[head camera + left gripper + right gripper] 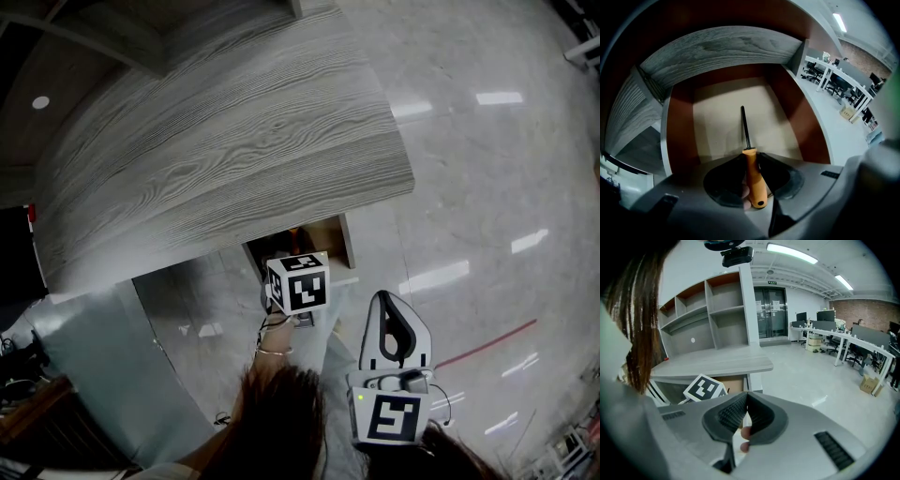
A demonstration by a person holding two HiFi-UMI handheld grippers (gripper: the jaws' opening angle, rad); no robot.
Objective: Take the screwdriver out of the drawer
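Observation:
A screwdriver [753, 180] with an orange handle and a thin black shaft lies in the open drawer [679, 126], its shaft pointing to the drawer's back. My left gripper [750, 153] reaches down into the drawer with both black pads against the top of the handle. In the head view its marker cube [298, 283] covers the jaws at the drawer [345, 239] under the desk top. My right gripper [385, 300] hangs to the right, outside the drawer. Its jaws [746, 395] meet at the tips with nothing between them.
The grey wood-grain desk top [225, 141] overhangs the drawer. Grey shelves [712, 310] stand behind the desk. Polished floor [487, 187] stretches to the right, and office desks and chairs [843, 341] stand far off.

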